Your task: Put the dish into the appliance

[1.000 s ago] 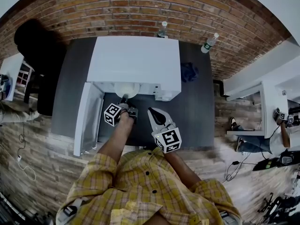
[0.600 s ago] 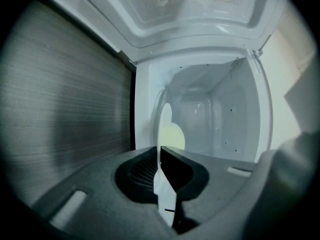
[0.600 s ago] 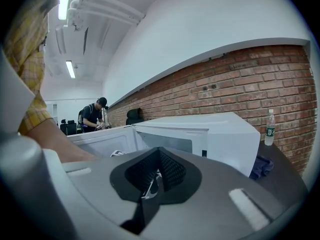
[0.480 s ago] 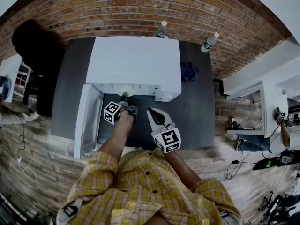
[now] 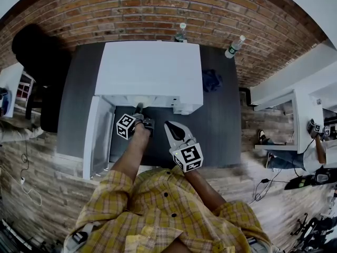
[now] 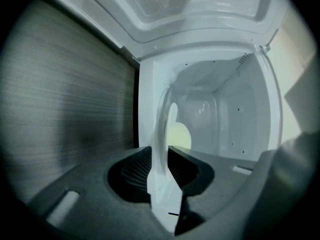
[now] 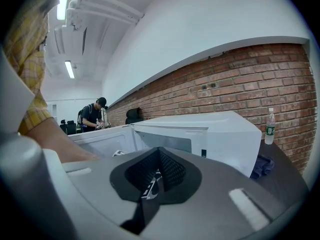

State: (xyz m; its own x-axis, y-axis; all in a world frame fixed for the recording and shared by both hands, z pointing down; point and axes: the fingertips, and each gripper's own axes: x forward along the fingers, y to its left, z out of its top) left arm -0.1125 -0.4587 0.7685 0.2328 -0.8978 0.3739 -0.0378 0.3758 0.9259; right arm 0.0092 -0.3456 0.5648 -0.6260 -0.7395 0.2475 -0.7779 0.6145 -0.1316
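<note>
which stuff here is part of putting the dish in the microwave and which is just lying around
Job in hand:
- dish
- microwave, its door open
- left tool, jaws opening, dish between them

Lying about:
- bottle behind the microwave
- green-label bottle
- blue cloth
- right tool, shut, empty
</note>
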